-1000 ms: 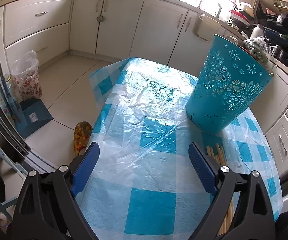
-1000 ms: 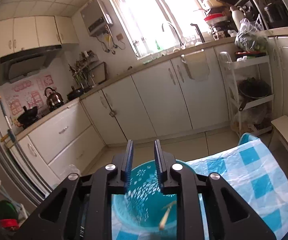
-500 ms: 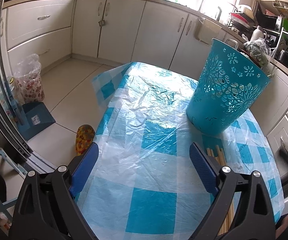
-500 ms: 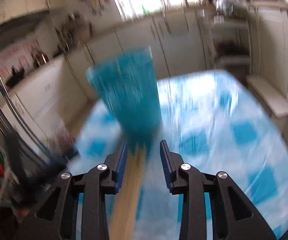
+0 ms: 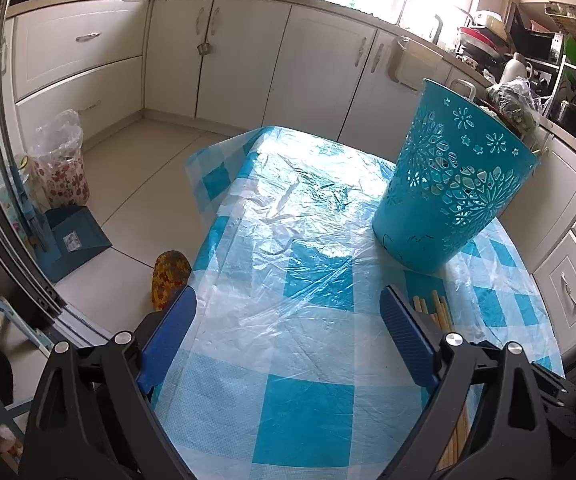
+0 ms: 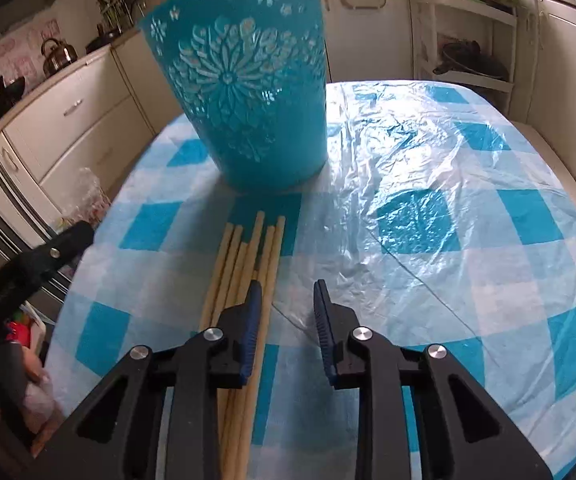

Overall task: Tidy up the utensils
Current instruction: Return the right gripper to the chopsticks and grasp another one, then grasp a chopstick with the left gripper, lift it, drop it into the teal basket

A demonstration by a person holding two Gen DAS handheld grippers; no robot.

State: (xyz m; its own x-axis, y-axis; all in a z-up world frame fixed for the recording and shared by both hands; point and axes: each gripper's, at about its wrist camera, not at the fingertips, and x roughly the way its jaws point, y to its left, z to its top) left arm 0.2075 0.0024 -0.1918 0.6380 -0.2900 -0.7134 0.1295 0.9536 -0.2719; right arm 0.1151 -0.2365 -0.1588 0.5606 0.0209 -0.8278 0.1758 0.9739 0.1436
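One teal perforated basket point(image 6: 248, 92) stands upright on a table point(image 6: 488, 240) covered by a blue-and-white checked cloth under clear plastic sheeting; the left wrist view shows the same basket point(image 5: 452, 184) at the right side of the table point(image 5: 272, 344).

One bundle of wooden chopsticks point(image 6: 248, 264) lies flat on the cloth just in front of the basket's base, the tips pointing toward the basket but apart from it. About six sticks can be counted at the far ends; the near ends run beneath the gripper body, so the exact number cannot be told. In the left wrist view three or four stick ends point(image 5: 434, 308) show beside that gripper's right finger.

Right gripper point(image 6: 286, 300): poised low over the cloth, jaws narrowly parted and closing. Its left finger overlaps the right edge of the bundle; the gap between the blue pads shows only cloth, and nothing is pinched.

Left gripper point(image 5: 288, 320): jaws spread wide, nothing between them, held over the near part of the table. In the right wrist view one of its black fingers point(image 6: 44, 256) shows at the left edge, with part of the person's hand point(image 6: 28, 380) below.

Beyond the table: white kitchen cabinets point(image 5: 244, 56), one blue dustpan point(image 5: 74, 240) and one plastic bag point(image 5: 60, 160) on the floor.
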